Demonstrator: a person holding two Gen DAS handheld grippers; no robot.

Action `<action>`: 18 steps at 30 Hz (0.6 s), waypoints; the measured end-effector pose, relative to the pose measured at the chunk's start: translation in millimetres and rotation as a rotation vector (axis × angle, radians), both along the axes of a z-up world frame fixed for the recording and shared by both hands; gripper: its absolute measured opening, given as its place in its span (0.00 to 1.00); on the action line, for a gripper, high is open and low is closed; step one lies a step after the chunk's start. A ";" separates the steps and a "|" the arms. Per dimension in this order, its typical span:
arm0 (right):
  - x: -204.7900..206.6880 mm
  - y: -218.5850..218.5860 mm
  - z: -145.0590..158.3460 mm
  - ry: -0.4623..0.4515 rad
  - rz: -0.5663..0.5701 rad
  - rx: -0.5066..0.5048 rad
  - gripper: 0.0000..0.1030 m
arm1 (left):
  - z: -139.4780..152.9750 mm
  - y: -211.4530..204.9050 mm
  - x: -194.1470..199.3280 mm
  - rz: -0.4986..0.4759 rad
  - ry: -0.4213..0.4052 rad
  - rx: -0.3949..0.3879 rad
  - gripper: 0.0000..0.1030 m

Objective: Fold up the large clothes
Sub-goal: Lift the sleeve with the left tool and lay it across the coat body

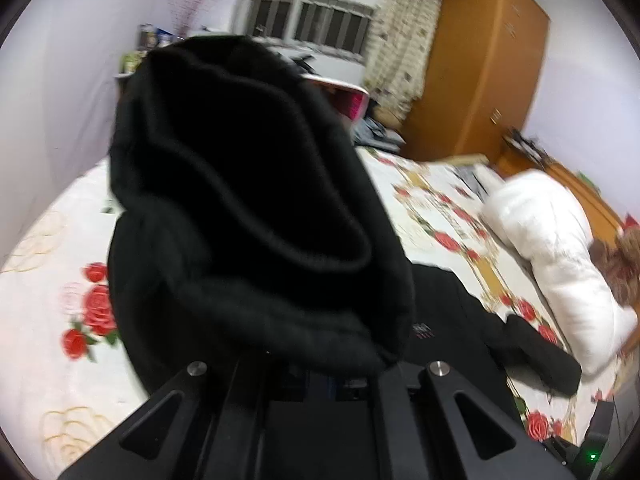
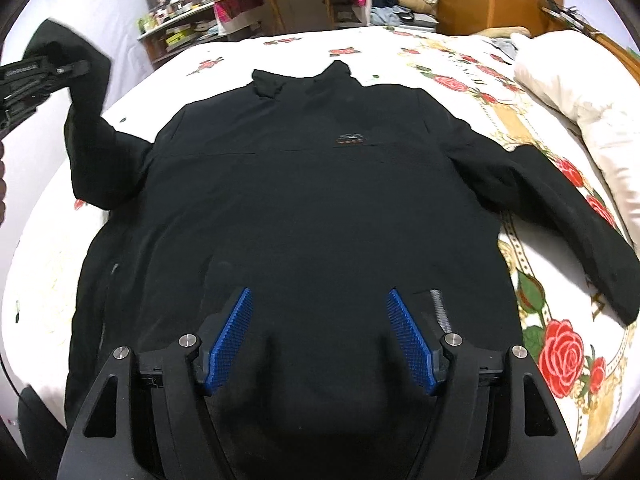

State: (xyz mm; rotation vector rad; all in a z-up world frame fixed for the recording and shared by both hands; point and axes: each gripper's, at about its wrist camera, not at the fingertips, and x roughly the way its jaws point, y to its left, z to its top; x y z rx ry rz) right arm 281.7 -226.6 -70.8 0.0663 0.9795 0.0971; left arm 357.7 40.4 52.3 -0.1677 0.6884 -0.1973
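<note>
A large black jacket (image 2: 312, 184) lies flat, front up, on the rose-print bed sheet (image 2: 560, 344), collar toward the far side. My left gripper (image 2: 60, 70) is shut on the jacket's left sleeve cuff (image 1: 248, 200) and holds it lifted above the bed; the cuff fills the left wrist view and hides the fingertips. The jacket's body (image 1: 452, 312) and other sleeve (image 1: 540, 356) show below it. My right gripper (image 2: 320, 332) is open, its blue pads (image 2: 234, 332) hovering over the jacket's lower hem. The right sleeve (image 2: 568, 216) lies spread out to the right.
A white pillow or duvet (image 2: 592, 96) lies at the bed's right side. A desk with clutter (image 2: 280, 4) stands beyond the bed, and a wooden wardrobe (image 1: 480, 64) is at the back right. A wall (image 1: 60, 100) runs along the left.
</note>
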 end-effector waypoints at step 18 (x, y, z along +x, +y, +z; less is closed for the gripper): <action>5.3 -55.2 -29.3 0.029 -0.108 0.062 0.68 | -117.2 -107.7 49.0 -0.214 0.222 0.018 0.07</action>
